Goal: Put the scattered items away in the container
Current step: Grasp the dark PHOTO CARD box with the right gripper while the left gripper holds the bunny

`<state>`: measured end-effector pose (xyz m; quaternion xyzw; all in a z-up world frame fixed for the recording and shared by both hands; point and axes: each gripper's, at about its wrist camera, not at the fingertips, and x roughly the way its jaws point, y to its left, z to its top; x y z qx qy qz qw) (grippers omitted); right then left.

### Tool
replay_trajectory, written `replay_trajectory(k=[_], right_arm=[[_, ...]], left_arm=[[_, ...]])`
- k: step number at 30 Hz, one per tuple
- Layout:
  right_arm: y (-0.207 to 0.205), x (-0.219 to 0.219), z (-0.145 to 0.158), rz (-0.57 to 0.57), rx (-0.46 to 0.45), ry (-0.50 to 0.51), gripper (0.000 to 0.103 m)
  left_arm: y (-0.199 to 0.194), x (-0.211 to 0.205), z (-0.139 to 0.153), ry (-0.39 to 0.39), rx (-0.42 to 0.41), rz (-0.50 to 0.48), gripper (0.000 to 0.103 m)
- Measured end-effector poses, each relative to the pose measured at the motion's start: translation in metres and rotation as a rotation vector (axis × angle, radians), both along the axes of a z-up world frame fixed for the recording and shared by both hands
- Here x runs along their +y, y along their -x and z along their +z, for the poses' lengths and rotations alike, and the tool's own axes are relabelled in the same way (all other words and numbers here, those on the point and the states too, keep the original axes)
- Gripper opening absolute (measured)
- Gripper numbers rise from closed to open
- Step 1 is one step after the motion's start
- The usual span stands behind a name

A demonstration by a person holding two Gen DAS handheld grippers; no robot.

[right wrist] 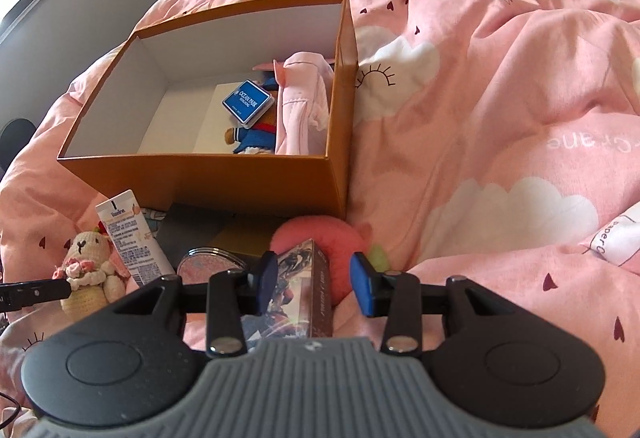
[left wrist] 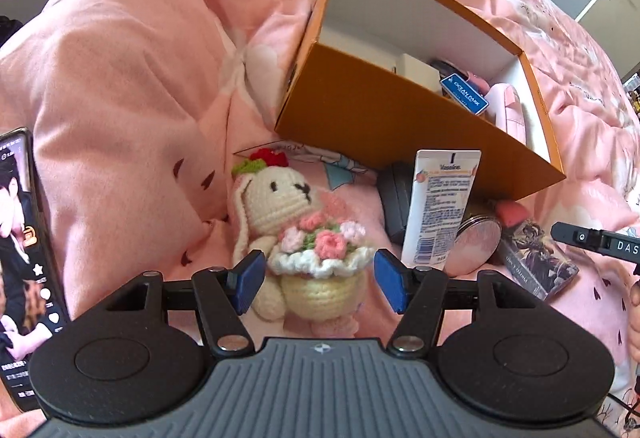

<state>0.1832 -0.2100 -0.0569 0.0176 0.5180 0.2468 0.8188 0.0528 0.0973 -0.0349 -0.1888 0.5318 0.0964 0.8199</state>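
Observation:
An orange cardboard box (left wrist: 360,113) (right wrist: 224,177) lies on the pink bed, holding a blue Ocean Park tin (right wrist: 248,103), a pink pouch (right wrist: 300,113) and a small plush. My left gripper (left wrist: 319,284) is open, its blue pads either side of a crocheted bunny (left wrist: 296,230) with a flower basket, apart from it. My right gripper (right wrist: 313,284) is open around a printed card box (right wrist: 304,286); its left pad is close to the box. In front of the orange box lie a Vaseline tube (left wrist: 438,205) (right wrist: 128,238), a round mirror compact (left wrist: 476,246) (right wrist: 208,264), a dark case (left wrist: 394,205) and a pink round plush (right wrist: 324,246).
A phone (left wrist: 24,266) with a lit screen lies at the left edge of the bed. The pink duvet (right wrist: 500,117) is rumpled, with a high fold (left wrist: 120,97) left of the bunny. The right gripper's finger shows in the left wrist view (left wrist: 592,242).

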Motion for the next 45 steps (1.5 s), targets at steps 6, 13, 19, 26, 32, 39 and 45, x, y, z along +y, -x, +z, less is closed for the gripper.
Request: replay_trajectory(k=[6, 13, 19, 26, 32, 39, 45], right_arm=[[-0.004, -0.008, -0.005, -0.015, 0.05, -0.009, 0.044], [-0.01, -0.011, -0.02, -0.032, 0.167, -0.095, 0.043], [-0.011, -0.009, -0.03, -0.044, 0.202, -0.122, 0.042], [-0.008, -0.01, -0.019, -0.021, 0.185, -0.113, 0.035], [-0.007, -0.002, -0.013, 0.014, 0.173, -0.098, 0.034], [-0.014, 0.001, -0.04, 0.002, 0.273, -0.122, 0.037], [-0.002, 0.007, -0.025, 0.029, 0.198, -0.088, 0.033]], left_arm=[[-0.006, -0.005, -0.017, -0.034, 0.046, 0.035, 0.071], [-0.01, -0.003, -0.03, -0.047, 0.052, 0.071, 0.072], [-0.011, -0.001, -0.044, -0.053, 0.053, 0.085, 0.072], [-0.011, -0.002, -0.045, -0.05, 0.044, 0.067, 0.068], [-0.004, -0.002, -0.042, -0.052, 0.01, 0.036, 0.064], [0.005, -0.007, -0.029, -0.06, -0.065, 0.001, 0.063], [0.01, -0.007, -0.02, -0.052, -0.104, 0.002, 0.062]])
